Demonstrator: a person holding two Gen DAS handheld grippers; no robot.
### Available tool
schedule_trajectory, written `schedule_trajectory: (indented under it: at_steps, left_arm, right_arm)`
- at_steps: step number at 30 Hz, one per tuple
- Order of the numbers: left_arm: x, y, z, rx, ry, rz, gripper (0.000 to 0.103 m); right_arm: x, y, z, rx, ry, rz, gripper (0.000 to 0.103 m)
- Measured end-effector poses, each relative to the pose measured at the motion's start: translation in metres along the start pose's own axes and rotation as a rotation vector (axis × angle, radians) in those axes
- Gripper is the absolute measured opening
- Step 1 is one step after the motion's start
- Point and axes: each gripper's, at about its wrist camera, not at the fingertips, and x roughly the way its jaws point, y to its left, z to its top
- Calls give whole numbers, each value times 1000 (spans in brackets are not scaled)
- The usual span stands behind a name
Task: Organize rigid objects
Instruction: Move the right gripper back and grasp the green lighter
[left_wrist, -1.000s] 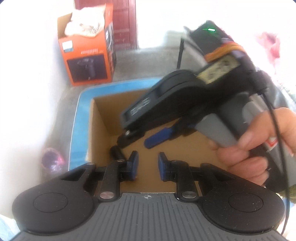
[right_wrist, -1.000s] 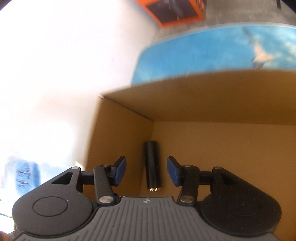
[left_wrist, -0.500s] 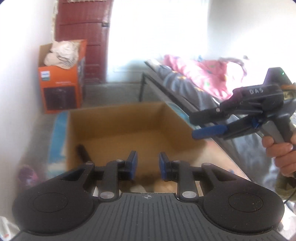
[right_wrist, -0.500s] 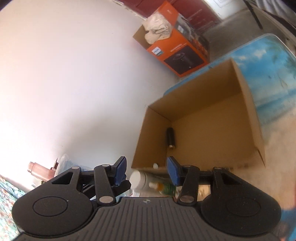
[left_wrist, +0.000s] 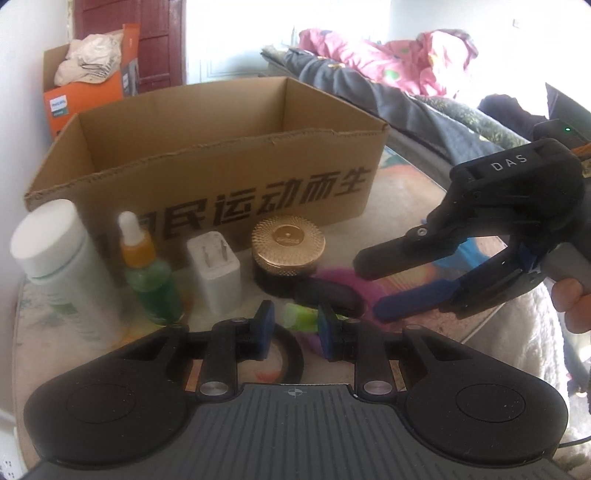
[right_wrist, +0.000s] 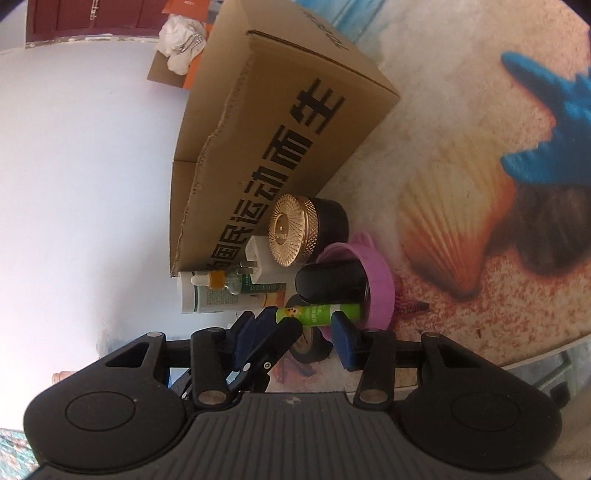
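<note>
While both hand-held grippers (left_wrist: 293, 328) (right_wrist: 299, 334) hang open and empty, the next pick looks like the green tube (right_wrist: 317, 311), then into the box (left_wrist: 229, 162).

Both grippers out of the box, now low over the loose items.

Your right gripper (right_wrist: 306, 334), one second ago inside the cardboard box (left_wrist: 236, 162) above the black cylinder, is now outside it, jaws apart, by the green tube (right_wrist: 317, 312). Your left gripper (left_wrist: 293, 332) has dropped from over the box to its front.
</note>
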Motion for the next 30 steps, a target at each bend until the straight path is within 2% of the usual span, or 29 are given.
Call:
schedule_trajectory:
  at_steps: [9, 13, 16, 24, 30]
  left_arm:
    - [7, 6, -1, 7, -9, -36, 27]
    - [13, 9, -1, -9, 1, -64, 42]
    - [19, 12, 0, -23, 12, -75, 46]
    - [31, 19, 0, -126, 20, -144, 46]
    - [23, 17, -1, -139, -25, -147, 35]
  right_arm:
    - [23, -5, 8, 55, 31, -14, 48]
    - [20, -8, 9, 66, 26, -13, 48]
    - [20, -9, 9, 70, 24, -12, 48]
    - [19, -9, 11, 73, 37, -6, 48]
    - [24, -11, 14, 68, 46, 13, 48]
